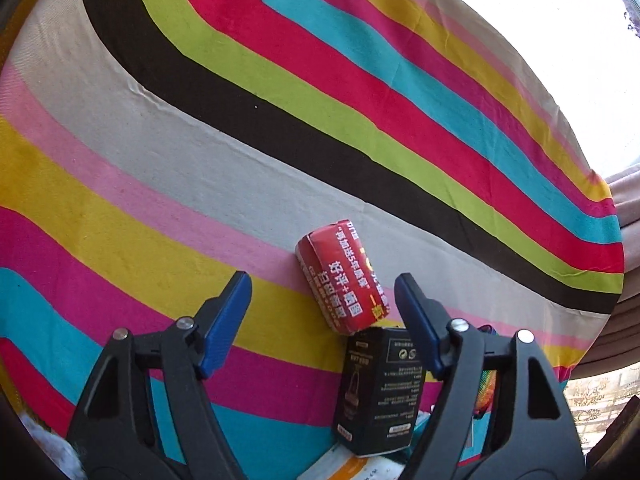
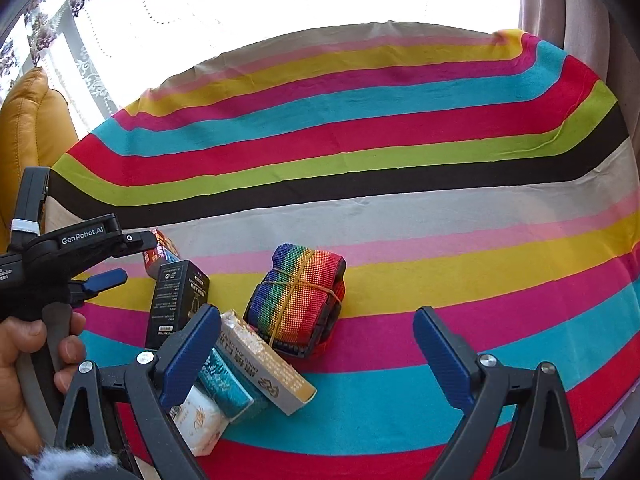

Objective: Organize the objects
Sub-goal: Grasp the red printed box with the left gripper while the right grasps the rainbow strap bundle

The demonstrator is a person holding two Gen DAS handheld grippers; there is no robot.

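A red packet (image 1: pixel 342 276) with white print lies on the striped cloth, against the far end of a black box (image 1: pixel 380 390). My left gripper (image 1: pixel 322 312) is open and empty, its fingers to either side of the packet and box, just above them. In the right wrist view the black box (image 2: pixel 178 304), a grey-and-gold box (image 2: pixel 266 360), a teal packet (image 2: pixel 230 388) and a white packet (image 2: pixel 200 420) lie side by side. A rolled rainbow strap (image 2: pixel 298 300) lies to their right. My right gripper (image 2: pixel 316 356) is open and empty, above the boxes and strap.
The striped cloth (image 2: pixel 400 160) covers the whole table. A yellow leather chair (image 2: pixel 28 128) stands at the far left, bright curtained windows behind. The left gripper and the hand holding it show in the right wrist view (image 2: pixel 96 264).
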